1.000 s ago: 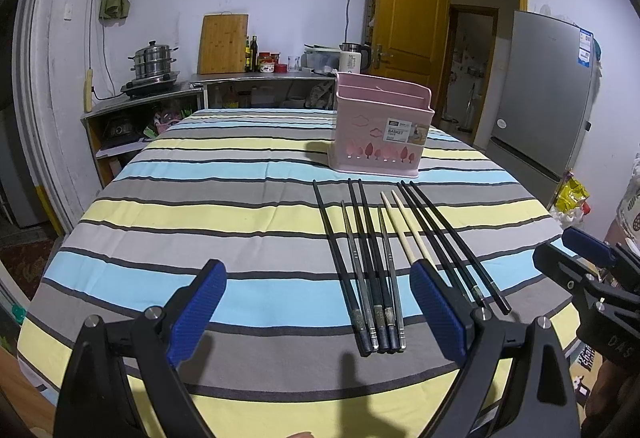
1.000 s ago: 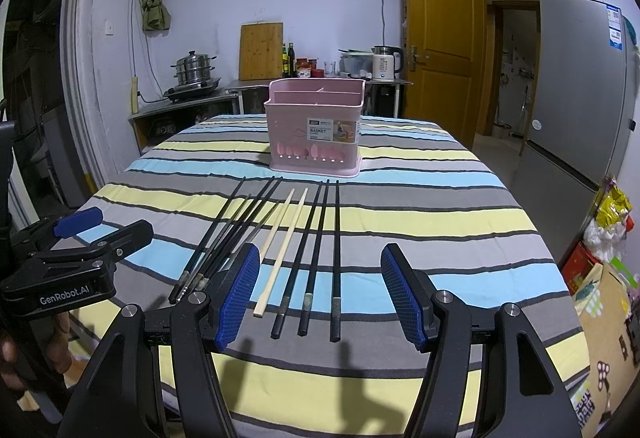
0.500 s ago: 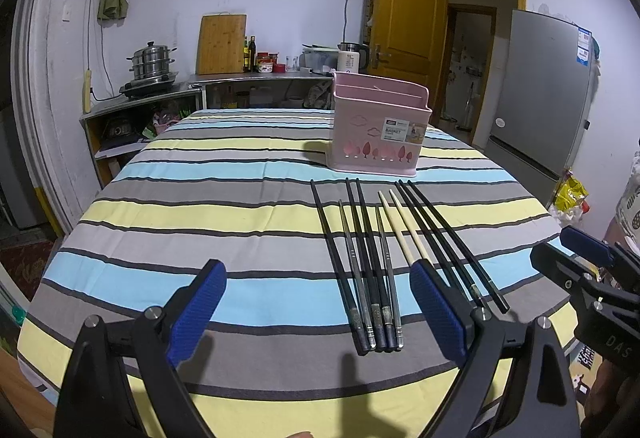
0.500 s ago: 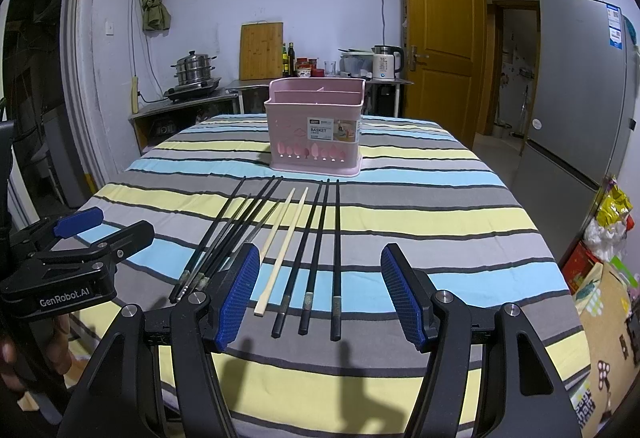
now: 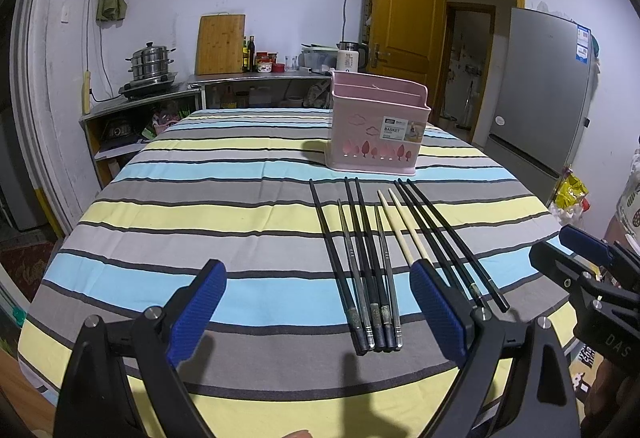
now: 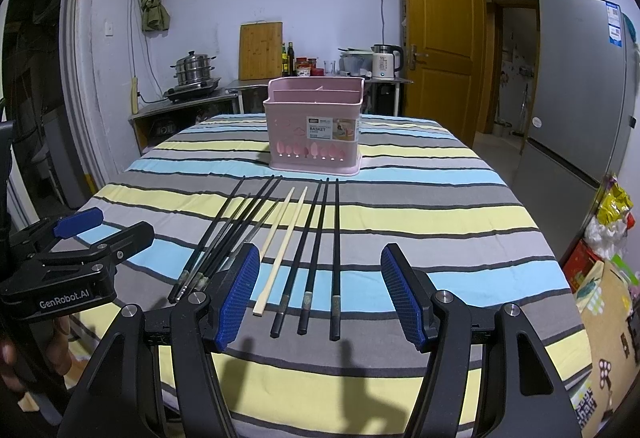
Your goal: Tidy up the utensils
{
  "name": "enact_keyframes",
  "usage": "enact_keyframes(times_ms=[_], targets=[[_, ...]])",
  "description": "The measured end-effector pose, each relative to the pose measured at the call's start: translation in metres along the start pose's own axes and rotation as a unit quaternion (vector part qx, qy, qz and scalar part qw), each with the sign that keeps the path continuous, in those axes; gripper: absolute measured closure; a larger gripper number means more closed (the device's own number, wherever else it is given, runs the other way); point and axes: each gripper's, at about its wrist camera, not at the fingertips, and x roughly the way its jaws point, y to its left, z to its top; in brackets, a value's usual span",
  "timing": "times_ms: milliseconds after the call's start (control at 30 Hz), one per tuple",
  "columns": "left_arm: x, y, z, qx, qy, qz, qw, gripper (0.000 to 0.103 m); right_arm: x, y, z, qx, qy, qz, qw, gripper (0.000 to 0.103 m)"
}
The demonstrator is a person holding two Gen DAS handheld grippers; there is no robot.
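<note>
The left gripper [image 5: 318,308], a black two-finger tool with blue ribbed pads, is held level and low, its fingers [image 5: 196,306] spread wide apart with nothing between them. The right gripper [image 6: 320,292], of the same black frame and blue pads, is likewise spread wide and empty, its fingers [image 6: 402,298] pointing forward. Each gripper shows at the edge of the other's view, side by side and apart. A hand [image 6: 10,362] grips the left gripper's handle from below.
</note>
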Motion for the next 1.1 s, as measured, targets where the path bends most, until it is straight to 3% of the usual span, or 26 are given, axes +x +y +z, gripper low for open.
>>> enact_keyframes(times_ms=[733, 967, 1100], targets=[[0.027, 0.003, 0.007, 0.005, 0.026, -0.019, 0.9995, 0.008, 0.024, -0.004, 0.004, -0.003, 0.021, -0.001, 1.000, 0.039], [0.063, 0.007, 0.025, 0.002, 0.055, -0.021, 0.9982, 0.009, 0.054, -0.018, 0.018, 0.000, 0.042, -0.003, 0.999, 0.040], [0.089, 0.011, 0.035, 0.000, 0.092, -0.018, 0.9956, 0.013, 0.079, -0.027, 0.028, 0.005, 0.063, -0.001, 0.998, 0.051]])
